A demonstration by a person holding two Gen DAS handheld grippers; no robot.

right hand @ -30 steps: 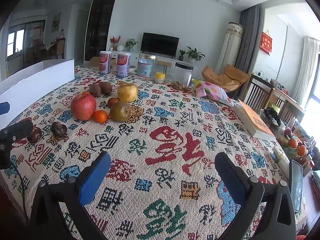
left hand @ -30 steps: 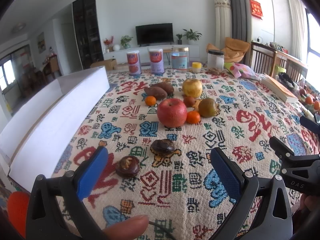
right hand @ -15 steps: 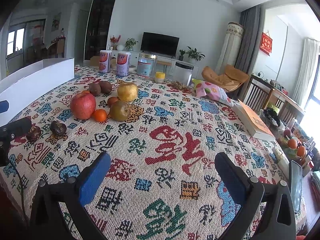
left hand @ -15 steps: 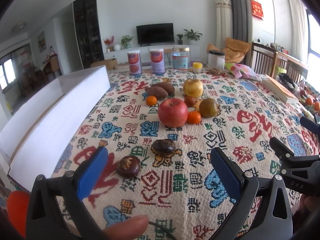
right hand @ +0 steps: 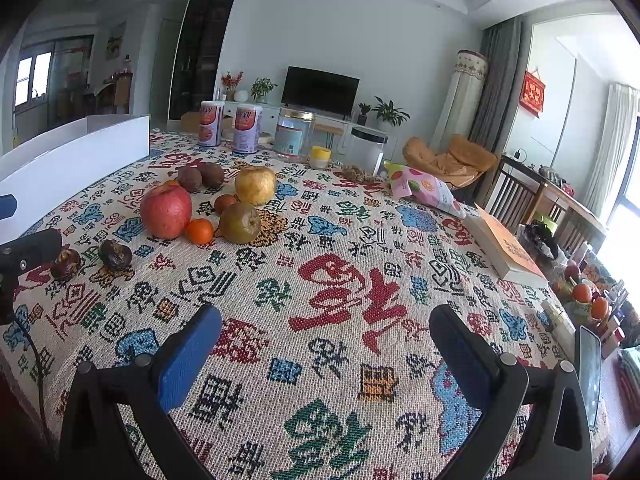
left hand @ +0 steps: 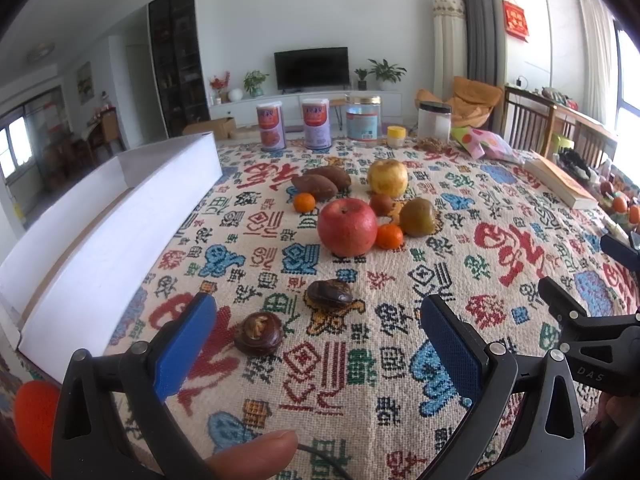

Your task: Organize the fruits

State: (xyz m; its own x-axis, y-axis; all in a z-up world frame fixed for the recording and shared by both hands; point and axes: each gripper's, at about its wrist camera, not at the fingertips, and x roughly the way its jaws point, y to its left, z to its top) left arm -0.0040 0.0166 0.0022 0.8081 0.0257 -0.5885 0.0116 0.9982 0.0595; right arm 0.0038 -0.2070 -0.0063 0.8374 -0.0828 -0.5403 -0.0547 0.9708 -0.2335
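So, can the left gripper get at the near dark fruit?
Probably yes: the left gripper is open, the dark fruit lies just ahead near its left finger, and nothing stands between them.

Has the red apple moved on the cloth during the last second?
No. The red apple sits beside the small orange and above the same blue cloth pattern as before.

A home living room: a television (left hand: 311,67) is standing on a low white cabinet (left hand: 304,101), houseplants (left hand: 386,72) flanking it, curtains (right hand: 494,80) hanging.
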